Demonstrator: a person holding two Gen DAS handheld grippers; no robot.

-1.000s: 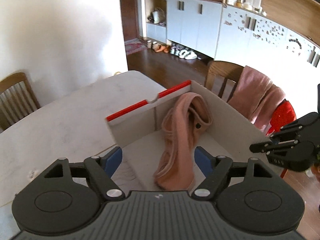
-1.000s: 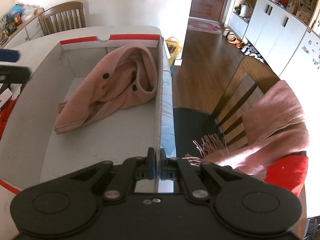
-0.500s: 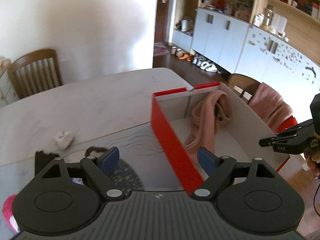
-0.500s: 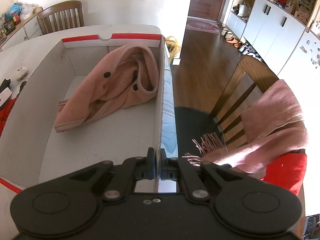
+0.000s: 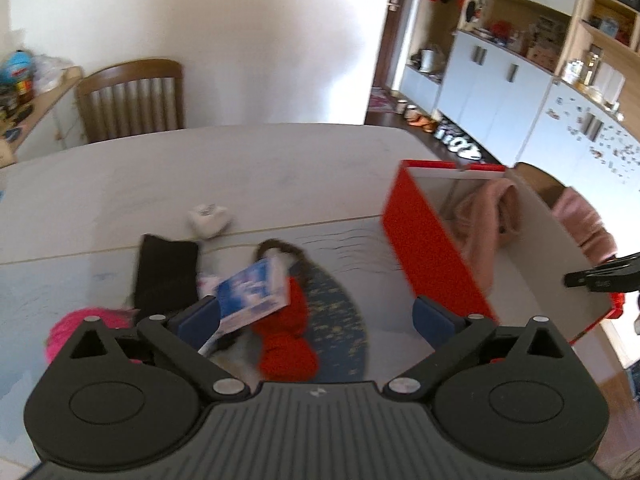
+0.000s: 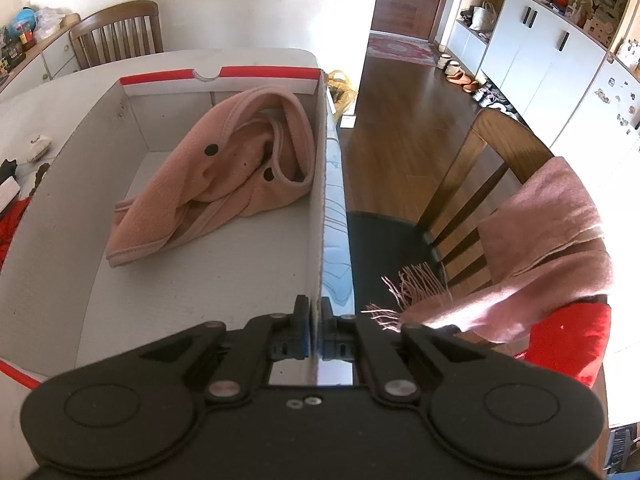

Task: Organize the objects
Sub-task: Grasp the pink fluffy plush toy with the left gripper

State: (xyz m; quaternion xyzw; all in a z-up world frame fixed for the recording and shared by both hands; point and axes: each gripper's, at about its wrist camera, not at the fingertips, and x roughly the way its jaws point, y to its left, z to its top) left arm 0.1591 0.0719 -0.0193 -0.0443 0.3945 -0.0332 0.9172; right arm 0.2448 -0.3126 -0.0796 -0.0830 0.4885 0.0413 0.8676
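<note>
The clutter on the table (image 5: pixel 120 184) is blurred: a blue-printed packet (image 5: pixel 252 294) and a red cloth (image 5: pixel 286 344) are only roughly made out beneath the left gripper (image 5: pixel 316 314), whose jaws are opening with nothing clasped between them. The red box (image 6: pixel 224 74), white inside, is pinched at its near wall by the closed right gripper (image 6: pixel 315 320). A crumpled pink garment (image 6: pixel 216 176) with dark buttons is seen lying in it.

no text or label readable anywhere

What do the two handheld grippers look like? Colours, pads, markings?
Both match: matte black bodies, two round discs, scissor linkages with silver pivot pins. The left gripper has a ribbed grey deck with a small white logo and blue pads. The right gripper shows blue pad edges and two small screws.
</note>
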